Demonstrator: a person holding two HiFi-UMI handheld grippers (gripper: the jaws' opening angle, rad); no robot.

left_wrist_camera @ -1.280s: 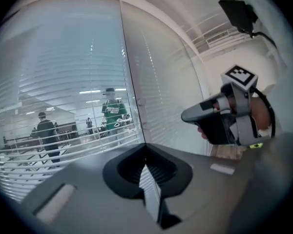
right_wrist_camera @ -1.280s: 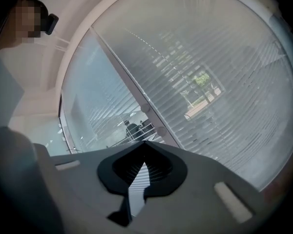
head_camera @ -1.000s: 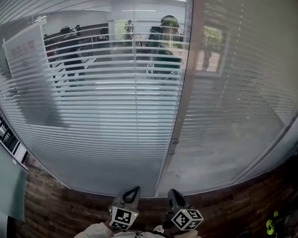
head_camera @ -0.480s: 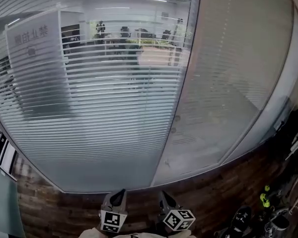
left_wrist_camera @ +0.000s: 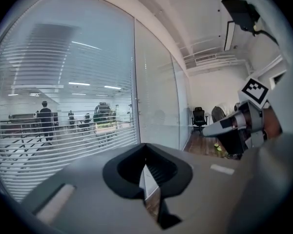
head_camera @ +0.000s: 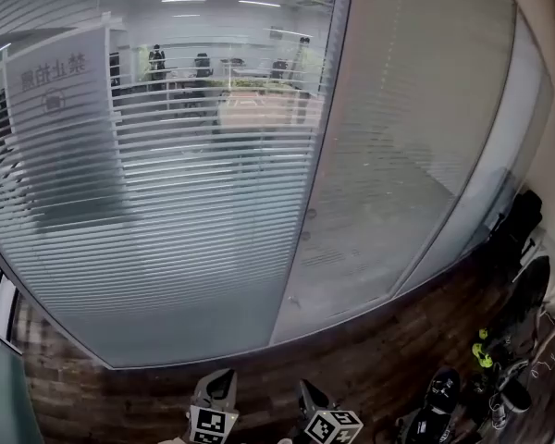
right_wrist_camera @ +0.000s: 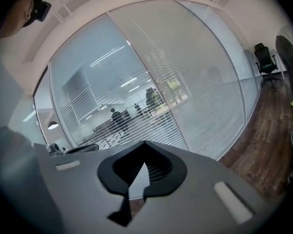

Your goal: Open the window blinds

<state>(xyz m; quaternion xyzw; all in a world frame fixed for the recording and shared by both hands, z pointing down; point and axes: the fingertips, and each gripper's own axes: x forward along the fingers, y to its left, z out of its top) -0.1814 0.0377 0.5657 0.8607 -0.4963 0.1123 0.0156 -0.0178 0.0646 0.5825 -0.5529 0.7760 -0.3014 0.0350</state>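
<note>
A glass wall with window blinds fills the head view. The left pane's blinds (head_camera: 166,211) have their slats partly turned, and an office shows through them. On the right pane the blinds (head_camera: 398,155) are closed flat. A pale upright frame post (head_camera: 307,202) splits the two panes. My left gripper (head_camera: 224,376) and right gripper (head_camera: 306,388) are low at the bottom edge, side by side, well short of the glass. Both are shut with nothing in them. The left gripper (left_wrist_camera: 145,146) faces the blinds (left_wrist_camera: 63,135); the right gripper (right_wrist_camera: 145,145) faces the slatted pane (right_wrist_camera: 117,101).
Dark wood floor (head_camera: 370,359) runs along the foot of the wall. Shoes and dark bags (head_camera: 486,377) lie on the floor at the right. An office chair (left_wrist_camera: 199,117) stands far along the wall. A white sign board (head_camera: 60,81) and people stand behind the glass.
The view has swung to the right along the glass wall, bringing shoes and bags into sight at the right. Both grippers have sunk lower in the head view and stay shut.
</note>
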